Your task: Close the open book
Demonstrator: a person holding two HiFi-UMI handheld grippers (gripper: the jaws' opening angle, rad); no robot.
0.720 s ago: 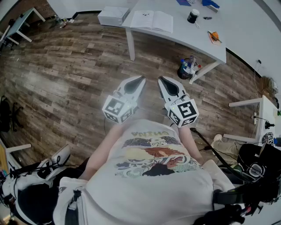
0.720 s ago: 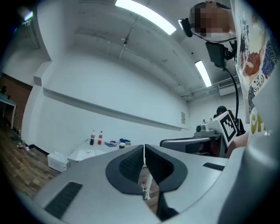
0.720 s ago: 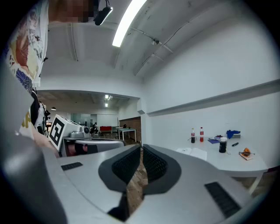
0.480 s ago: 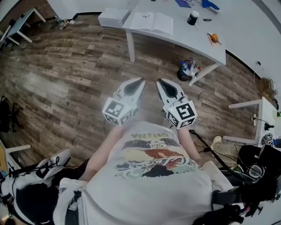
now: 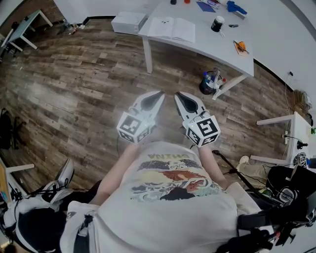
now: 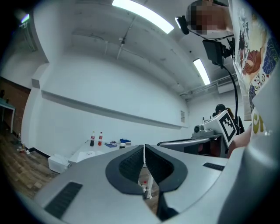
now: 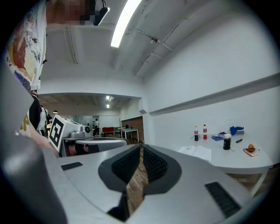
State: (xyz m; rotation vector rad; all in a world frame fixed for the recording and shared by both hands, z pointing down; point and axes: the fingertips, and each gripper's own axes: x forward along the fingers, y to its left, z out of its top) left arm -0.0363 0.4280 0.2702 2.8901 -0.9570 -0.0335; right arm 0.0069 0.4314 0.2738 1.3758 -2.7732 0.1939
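An open book [image 5: 172, 28] lies flat with white pages up near the front left corner of the white table [image 5: 207, 42] at the top of the head view; it shows small in the right gripper view [image 7: 197, 152]. My left gripper [image 5: 159, 93] and right gripper [image 5: 178, 94] are held side by side over the wooden floor, well short of the table. Both are shut with nothing between the pads, the tips touching in each gripper view.
On the table stand a black cup [image 5: 217, 20], two red-capped bottles [image 7: 200, 132], an orange item [image 5: 240, 46] and blue things [image 5: 237, 6]. A white box [image 5: 128, 22] sits on the floor left of the table, a bucket of bottles [image 5: 210, 80] under it.
The view has drawn slightly nearer the table; both grippers hold the same pose side by side, still shut.
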